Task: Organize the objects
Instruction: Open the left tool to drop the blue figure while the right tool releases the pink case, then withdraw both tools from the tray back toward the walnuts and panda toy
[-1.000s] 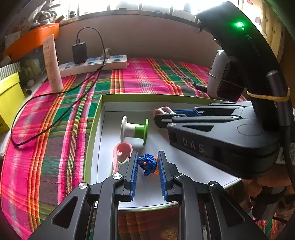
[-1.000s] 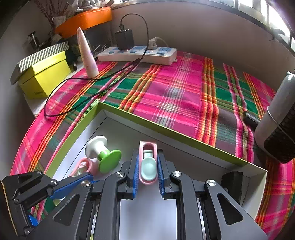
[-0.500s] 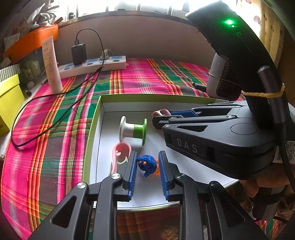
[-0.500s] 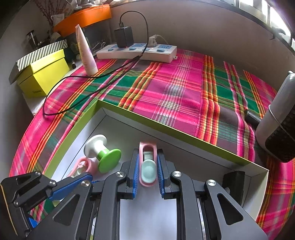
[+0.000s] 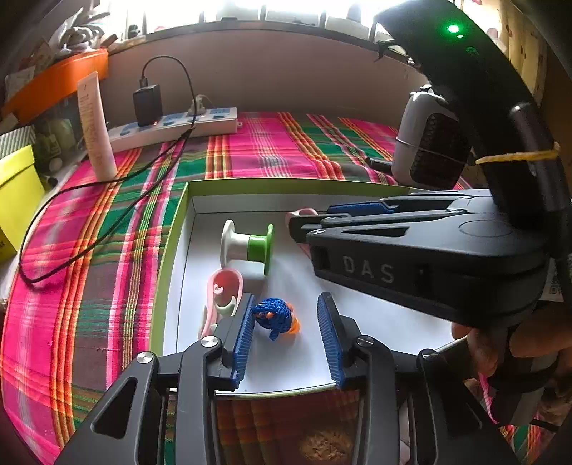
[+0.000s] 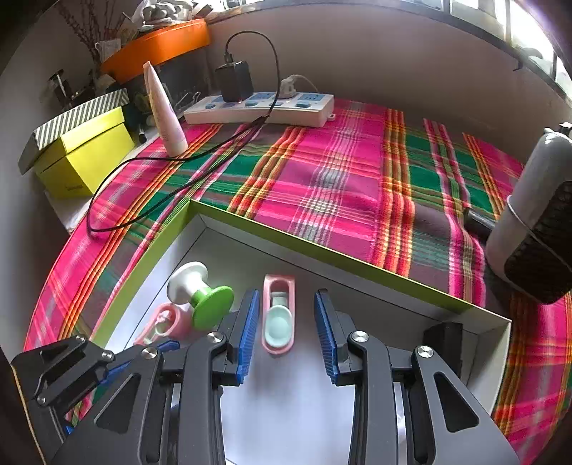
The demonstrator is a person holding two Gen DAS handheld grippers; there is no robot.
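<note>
1. The left gripper (image 5: 286, 332) has just let go: its jaws, closed on the blue knitted toy (image 5: 273, 315) a second ago, now stand apart, and the toy lies inside the white tray (image 5: 189, 200).
2. The right gripper (image 6: 286, 329) has likewise released the pink clip (image 6: 279, 314), which rests on the tray floor between its parted jaws.
3. Both items look placed; withdrawing seems next.

A pink and green plaid cloth (image 6: 343, 179) covers the counter. Behind it rises a plain beige wall (image 6: 393, 64), with bright windows (image 5: 250, 10) glaring above the far ledge.
</note>
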